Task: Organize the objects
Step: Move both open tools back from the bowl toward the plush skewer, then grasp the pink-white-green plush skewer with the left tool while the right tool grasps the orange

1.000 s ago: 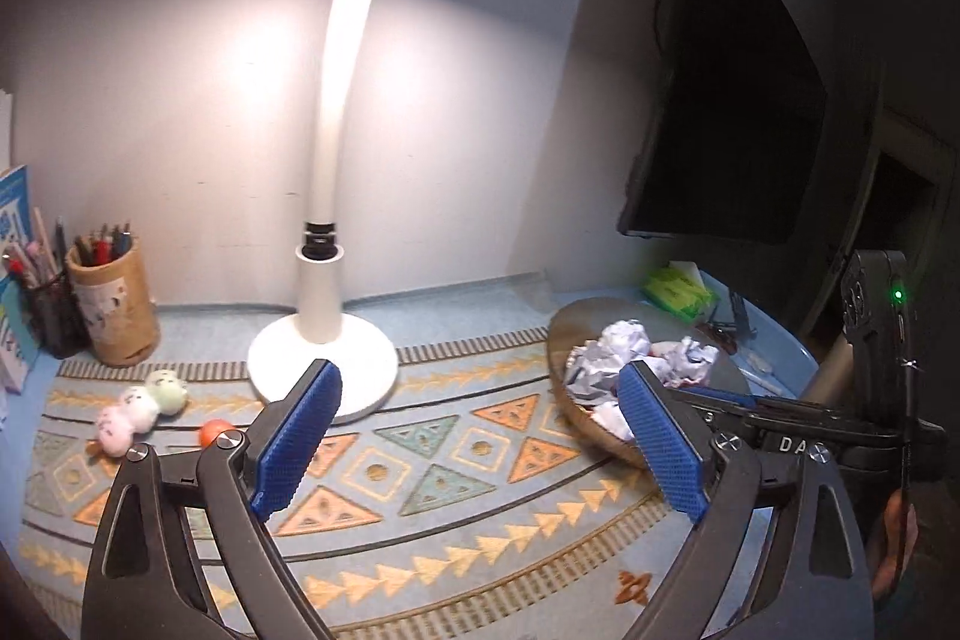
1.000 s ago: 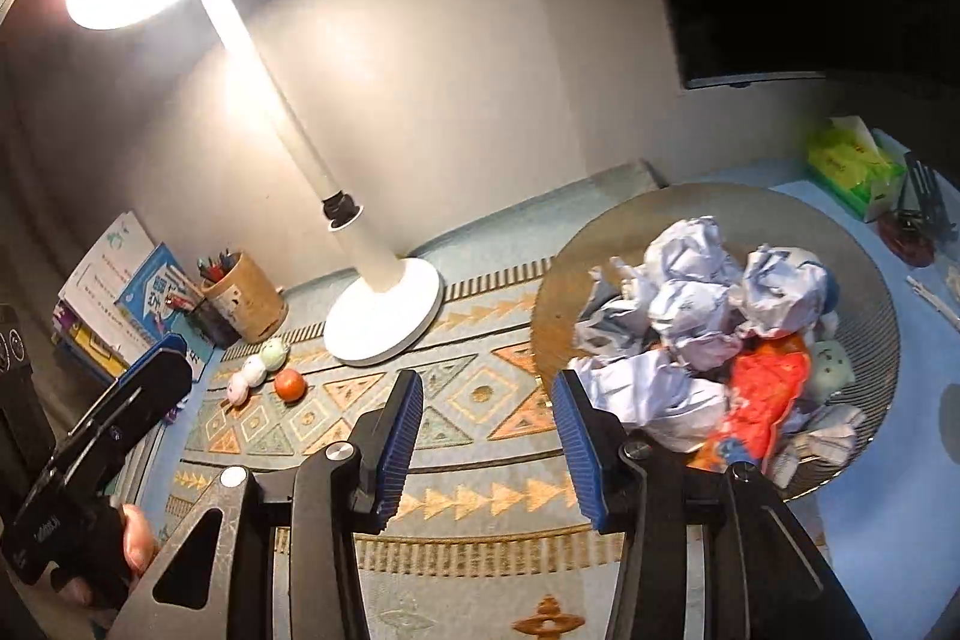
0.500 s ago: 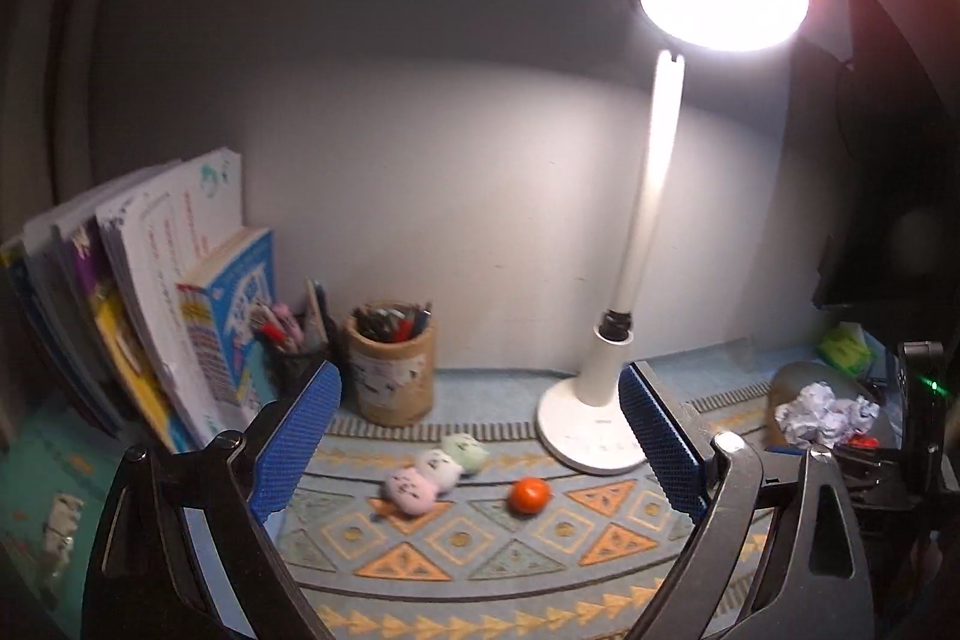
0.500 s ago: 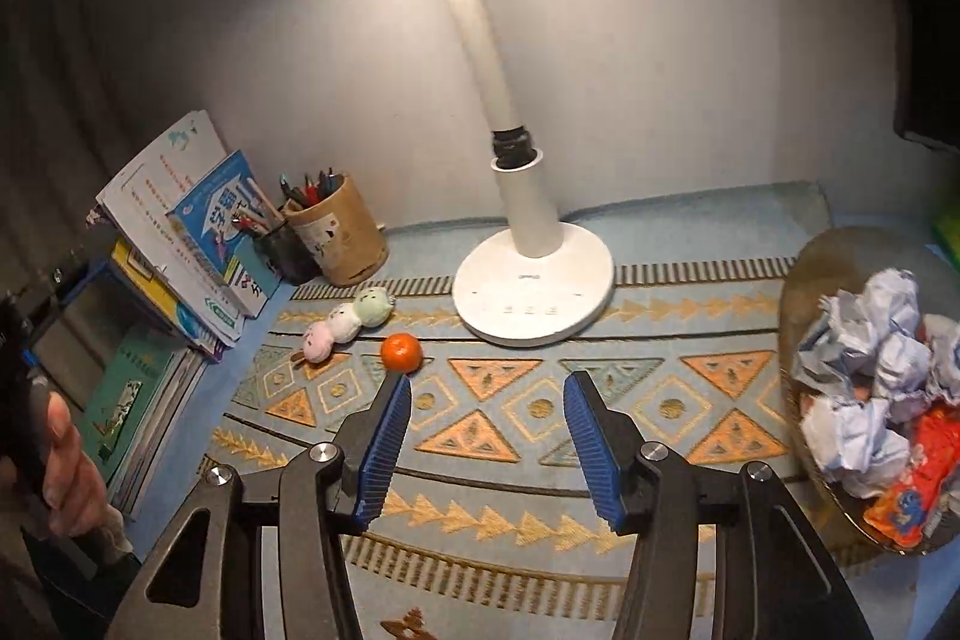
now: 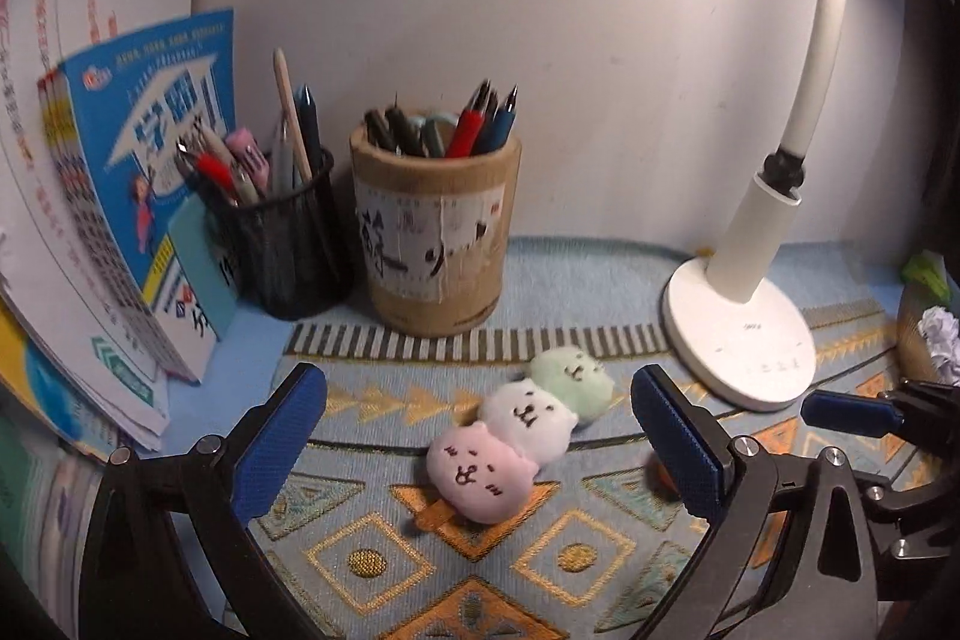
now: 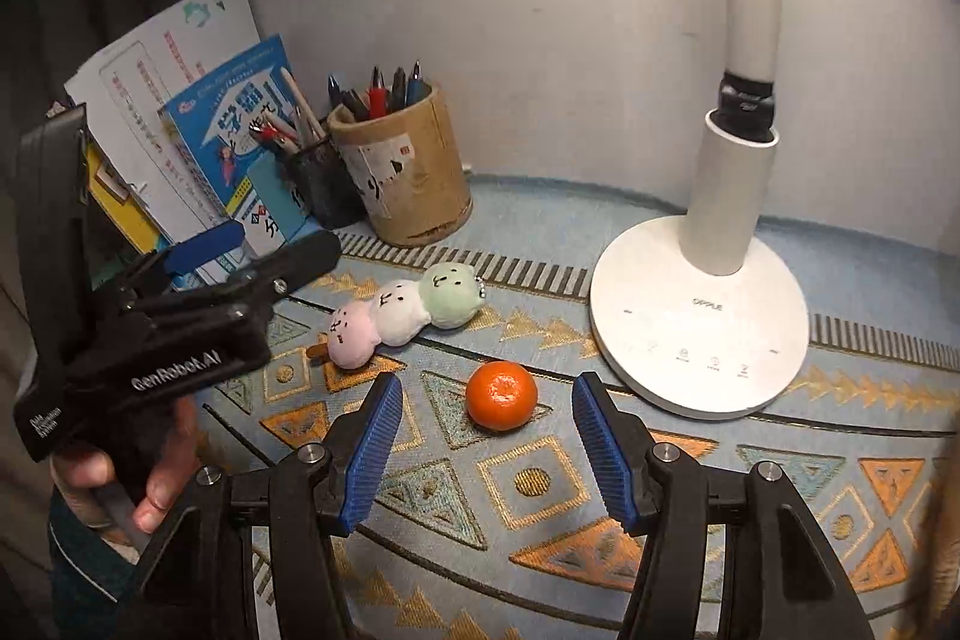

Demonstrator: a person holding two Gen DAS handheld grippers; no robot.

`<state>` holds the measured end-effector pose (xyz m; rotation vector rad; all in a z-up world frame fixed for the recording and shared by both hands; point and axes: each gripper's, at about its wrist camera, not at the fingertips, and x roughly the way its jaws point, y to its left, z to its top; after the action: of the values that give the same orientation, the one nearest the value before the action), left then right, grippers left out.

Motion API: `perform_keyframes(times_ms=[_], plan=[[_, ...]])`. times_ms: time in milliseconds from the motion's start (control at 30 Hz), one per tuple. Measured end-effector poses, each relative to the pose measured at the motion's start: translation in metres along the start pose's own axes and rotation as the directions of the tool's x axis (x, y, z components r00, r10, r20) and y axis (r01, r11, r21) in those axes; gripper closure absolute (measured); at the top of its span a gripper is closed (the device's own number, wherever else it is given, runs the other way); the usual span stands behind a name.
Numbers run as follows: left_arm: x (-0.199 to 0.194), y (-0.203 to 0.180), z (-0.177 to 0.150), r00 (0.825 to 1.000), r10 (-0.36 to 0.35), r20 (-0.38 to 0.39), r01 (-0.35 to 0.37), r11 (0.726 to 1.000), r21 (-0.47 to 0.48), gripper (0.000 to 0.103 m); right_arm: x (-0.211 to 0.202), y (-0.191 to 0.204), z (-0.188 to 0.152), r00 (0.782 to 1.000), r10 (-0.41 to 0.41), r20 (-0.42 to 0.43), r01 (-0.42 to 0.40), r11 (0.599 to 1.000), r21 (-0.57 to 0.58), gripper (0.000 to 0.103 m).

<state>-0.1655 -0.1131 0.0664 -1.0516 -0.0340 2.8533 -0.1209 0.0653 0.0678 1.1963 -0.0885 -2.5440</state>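
Left gripper (image 5: 477, 433) spread about as wide as it goes, jaws just been opening, nothing gripped. Hanging over the patterned mat (image 5: 420, 568) with the plush dumpling skewer (image 5: 519, 436) lying on the mat in the gap between the pads, closer to the right-hand pad, not touched by either one. Three little faces in a row: pink end nearest, white in the middle, green end farthest back.

Right gripper (image 6: 486, 454) roughly half open, also been opening, also empty. Tangerine (image 6: 501, 395) sitting on the mat just ahead of the fingertips, lined up with the gap but not inside it. Dumpling skewer up and to the left of the tangerine, near but apart.

Further out: bamboo pen cup (image 5: 435, 232) and black mesh pen holder (image 5: 285, 232) at the back by the wall, side by side, both stuffed with pens. Stack of books (image 5: 120, 196) leaning to their left. White desk lamp (image 6: 699, 319) base over to the right of the tangerine. Bit of crumpled paper (image 5: 939, 340) at the far right edge of the left view.
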Motion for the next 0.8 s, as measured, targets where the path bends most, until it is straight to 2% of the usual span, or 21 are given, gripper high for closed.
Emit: perform_keyframes(times_ms=[200, 333, 433, 533, 600, 633, 667, 700, 733, 800], plan=[[0.029, 0.015, -0.014, 0.991, -0.083, -0.101, 0.080, 0.996, -0.035, 0.002, 0.056, 0.005, 0.001, 0.997, -0.009, -0.074, 0.005, 0.998, -0.056, 0.046], [0.036, 0.014, -0.019, 0.986, -0.092, -0.135, 0.088, 0.995, -0.038, 0.002, 0.074, -0.001, -0.004, 0.996, -0.033, -0.080, 0.029, 0.998, -0.050, 0.046], [0.035, 0.003, -0.021, 0.989, -0.064, -0.135, 0.066, 0.998, 0.011, 0.002, 0.079, -0.009, -0.008, 0.996, -0.004, -0.088, 0.001, 0.999, -0.033, 0.046], [0.035, -0.008, -0.025, 0.988, -0.045, -0.149, 0.054, 0.997, 0.055, 0.003, 0.084, -0.009, -0.011, 0.996, -0.017, -0.084, 0.013, 0.999, -0.044, 0.046], [0.035, -0.014, -0.026, 0.988, -0.028, -0.152, 0.041, 0.996, 0.079, 0.015, 0.085, -0.006, -0.010, 0.997, -0.027, -0.074, 0.023, 0.998, -0.057, 0.046], [0.037, -0.015, -0.028, 0.985, -0.033, -0.172, 0.048, 0.995, 0.086, 0.030, 0.086, -0.005, -0.010, 0.997, -0.031, -0.070, 0.026, 0.998, -0.062, 0.046], [0.040, -0.017, -0.030, 0.977, -0.067, -0.202, 0.084, 0.993, 0.079, 0.042, 0.087, -0.004, -0.010, 0.997, -0.038, -0.066, 0.034, 0.997, -0.068, 0.048], [0.040, -0.018, -0.031, 0.972, -0.087, -0.217, 0.105, 0.992, 0.075, 0.043, 0.087, -0.003, -0.010, 0.997, -0.048, -0.064, 0.043, 0.996, -0.074, 0.051], [0.037, -0.020, -0.032, 0.977, -0.071, -0.202, 0.090, 0.992, 0.087, 0.043, 0.087, -0.003, -0.011, 0.997, -0.054, -0.063, 0.049, 0.996, -0.079, 0.061], [0.033, -0.025, -0.034, 0.980, -0.051, -0.192, 0.073, 0.991, 0.111, 0.045, 0.087, -0.002, -0.012, 0.996, -0.066, -0.056, 0.062, 0.994, -0.085, 0.065]])
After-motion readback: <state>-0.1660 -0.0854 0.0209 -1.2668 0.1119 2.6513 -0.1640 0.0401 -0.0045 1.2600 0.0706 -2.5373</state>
